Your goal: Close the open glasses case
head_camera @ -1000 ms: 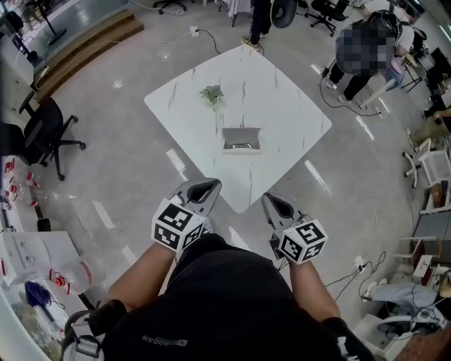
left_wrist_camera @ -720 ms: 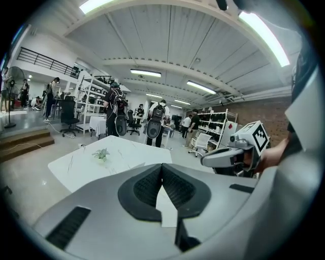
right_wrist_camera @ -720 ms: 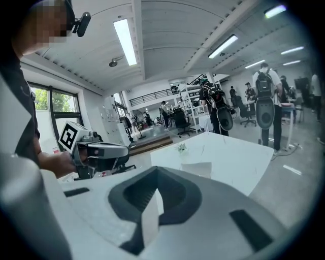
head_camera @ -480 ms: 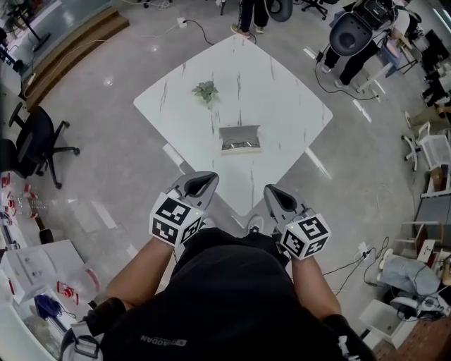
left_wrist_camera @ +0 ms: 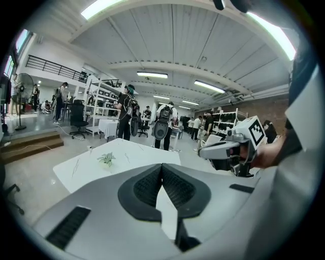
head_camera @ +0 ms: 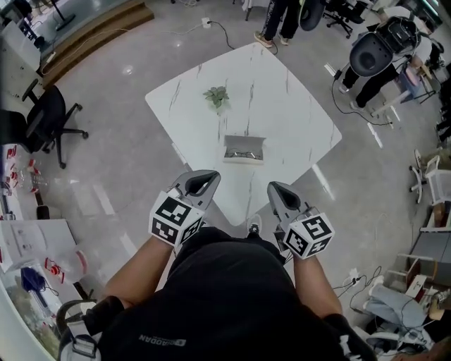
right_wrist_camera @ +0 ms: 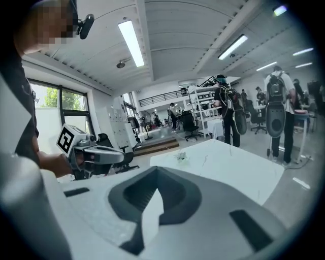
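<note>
The open grey rectangular glasses case point(head_camera: 244, 149) is sitting on the white marble-look square table point(head_camera: 289, 113), toward the corner that points at the person. Its lid looks raised on the far side. There's something dark lying inside, but it's too small to make out. Further back on the same table, well apart from the case, is a small green leafy plant point(head_camera: 216, 95).

Neither tool is anywhere near the case. The left gripper point(head_camera: 199, 182) and the right gripper point(head_camera: 280, 192) are both held low in front of the person's black shirt point(head_camera: 232, 296), just off that near table corner. They're side by side with a gap between them, noses aimed at the table. Each gripper's own view shows its two jaws meeting at the tips, with only a thin wedge of gap behind the pads and nothing pinched in there. So both are closed and empty.

Around all that there's a shiny grey floor point(head_camera: 120, 176), a black office chair point(head_camera: 42, 116) off to the left, and a couple of people point(head_camera: 276, 17) standing past the far side of the table.
</note>
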The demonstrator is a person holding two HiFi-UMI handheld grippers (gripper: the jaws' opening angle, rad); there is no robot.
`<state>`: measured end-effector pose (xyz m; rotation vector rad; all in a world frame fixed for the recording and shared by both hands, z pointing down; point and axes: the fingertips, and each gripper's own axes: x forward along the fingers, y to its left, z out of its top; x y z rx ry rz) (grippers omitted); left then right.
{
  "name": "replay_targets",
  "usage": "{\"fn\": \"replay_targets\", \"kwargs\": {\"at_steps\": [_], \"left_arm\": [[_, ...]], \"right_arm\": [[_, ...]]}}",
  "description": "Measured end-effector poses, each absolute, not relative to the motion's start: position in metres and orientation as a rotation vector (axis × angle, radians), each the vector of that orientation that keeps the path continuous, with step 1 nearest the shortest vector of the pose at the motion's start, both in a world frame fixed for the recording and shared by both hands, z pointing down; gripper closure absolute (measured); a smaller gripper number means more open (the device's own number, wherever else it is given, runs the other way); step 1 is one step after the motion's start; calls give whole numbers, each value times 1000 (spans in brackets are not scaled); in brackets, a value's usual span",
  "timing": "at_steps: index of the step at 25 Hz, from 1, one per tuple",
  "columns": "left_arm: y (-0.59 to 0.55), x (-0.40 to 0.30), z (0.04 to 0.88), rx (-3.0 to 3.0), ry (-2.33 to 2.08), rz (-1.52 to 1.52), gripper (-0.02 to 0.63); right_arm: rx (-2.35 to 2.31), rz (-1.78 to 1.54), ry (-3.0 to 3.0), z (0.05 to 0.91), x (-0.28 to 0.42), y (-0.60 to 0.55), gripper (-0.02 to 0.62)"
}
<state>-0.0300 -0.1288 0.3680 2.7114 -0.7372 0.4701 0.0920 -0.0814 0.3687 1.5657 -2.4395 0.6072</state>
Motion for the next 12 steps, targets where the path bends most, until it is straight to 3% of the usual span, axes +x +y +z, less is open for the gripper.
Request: {"fn": "replay_targets", "kwargs": {"at_steps": [12], "left_arm": [[-126,4,367,2664,-910,496,601]], "right_arm": [[1382,574,-2536,369,126,-101,594]]}}
